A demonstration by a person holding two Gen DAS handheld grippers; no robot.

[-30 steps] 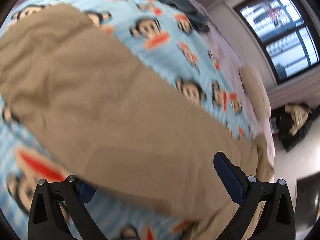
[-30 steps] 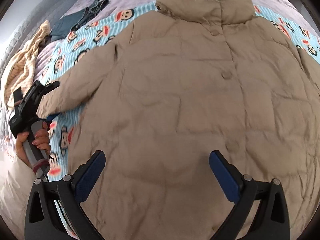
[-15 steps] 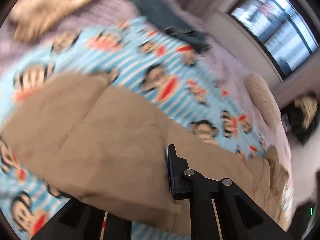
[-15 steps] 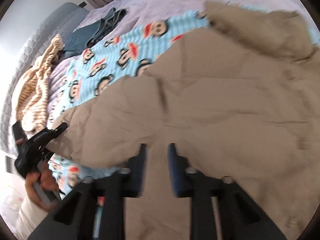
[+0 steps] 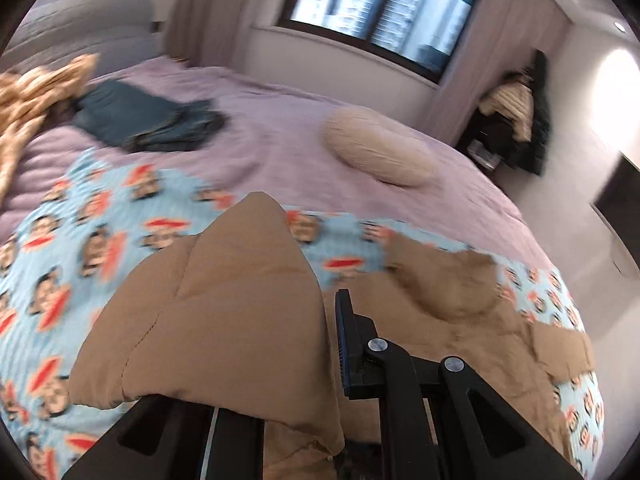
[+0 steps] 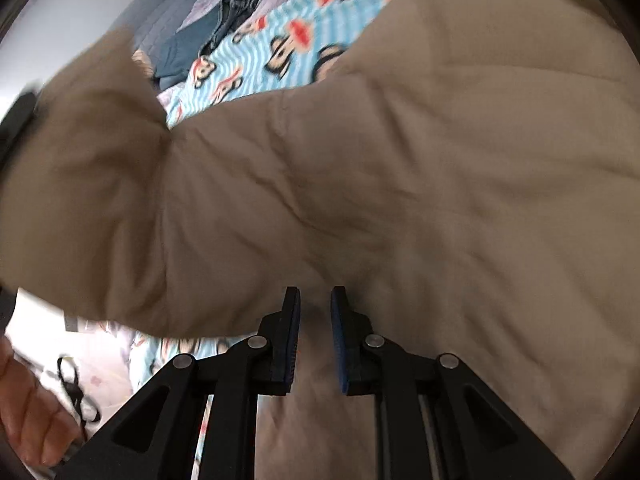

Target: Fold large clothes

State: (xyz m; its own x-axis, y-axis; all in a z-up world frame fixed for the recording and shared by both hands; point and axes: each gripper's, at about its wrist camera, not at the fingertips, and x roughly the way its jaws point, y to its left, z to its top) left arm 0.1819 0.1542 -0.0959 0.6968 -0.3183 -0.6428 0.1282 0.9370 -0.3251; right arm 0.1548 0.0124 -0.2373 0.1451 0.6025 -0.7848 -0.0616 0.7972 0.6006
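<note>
A large tan padded jacket (image 6: 420, 168) lies on a blue monkey-print blanket (image 5: 72, 248) on the bed. My left gripper (image 5: 320, 344) is shut on the jacket's sleeve (image 5: 224, 312) and holds it lifted; the sleeve drapes over and hides the left finger. In the right wrist view the raised sleeve (image 6: 92, 184) hangs at the left. My right gripper (image 6: 315, 312) is shut on a pinch of the jacket's fabric near its lower edge. The jacket's body and collar (image 5: 452, 280) lie beyond.
A beige pillow (image 5: 376, 152) and dark blue folded clothes (image 5: 148, 120) lie on the purple bedspread (image 5: 280, 132). A striped cloth (image 5: 28, 96) is at the far left. A window and a chair with clothes (image 5: 516, 120) are beyond the bed.
Both grippers went from open to shut on the jacket. My left gripper has lifted the sleeve up off the blanket and swung toward the jacket's body.
</note>
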